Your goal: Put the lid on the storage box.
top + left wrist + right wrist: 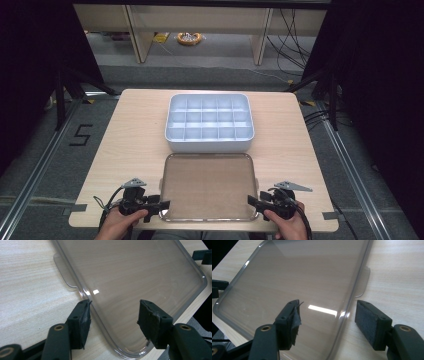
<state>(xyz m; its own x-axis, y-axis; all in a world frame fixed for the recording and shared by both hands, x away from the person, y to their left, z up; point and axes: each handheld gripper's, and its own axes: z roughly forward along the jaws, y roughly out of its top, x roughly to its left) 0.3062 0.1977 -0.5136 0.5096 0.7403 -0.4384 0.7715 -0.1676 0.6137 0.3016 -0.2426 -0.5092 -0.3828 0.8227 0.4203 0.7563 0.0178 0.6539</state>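
A clear, smoky plastic lid point(207, 187) lies flat on the wooden table point(135, 140) near its front edge. My left gripper point(162, 205) sits at the lid's front left corner. In the left gripper view its jaws point(113, 312) stand apart, one on each side of the lid's rim point(130, 272), and neither pad presses on it. My right gripper point(251, 201) is at the front right corner. In the right gripper view its jaws point(328, 312) likewise stand apart across the rim of the lid point(294, 277), with a gap at both pads.
A white box point(210, 145) divided into several compartments stands just behind the lid, mid-table. A small tab point(62, 270) sticks out from the lid's side. Bare tabletop lies to the left and right of the lid. Dark stands and cables flank the table.
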